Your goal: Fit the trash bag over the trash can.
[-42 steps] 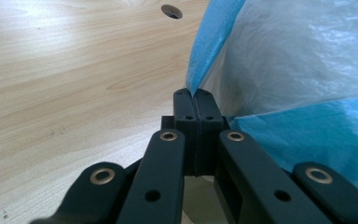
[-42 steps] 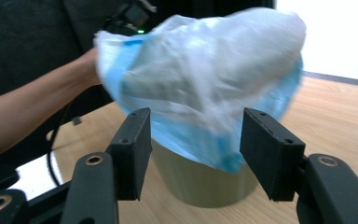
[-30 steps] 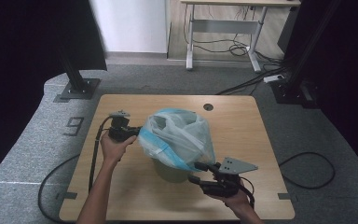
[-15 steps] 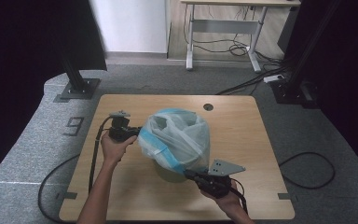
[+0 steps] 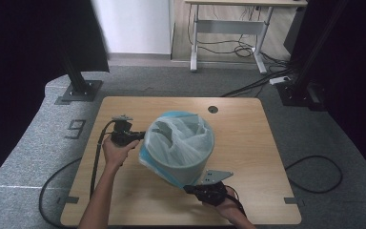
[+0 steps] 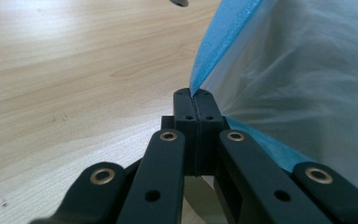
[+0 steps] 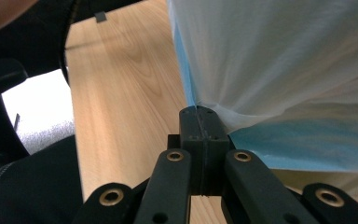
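Currently the translucent white plastic liner bag with blue edge, draped over a round grey bin, is pinched just ahead of both the left gripper and the right gripper, whose jaws have just been closing. The hem should be drawn down evenly; no contents are discernible inside.

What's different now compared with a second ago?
The right gripper sank along the bin and its jaws have just closed on the bag's hanging edge, pulling it down. The left gripper stayed clamped on the bag's rim, and the bin kept its place on the table.
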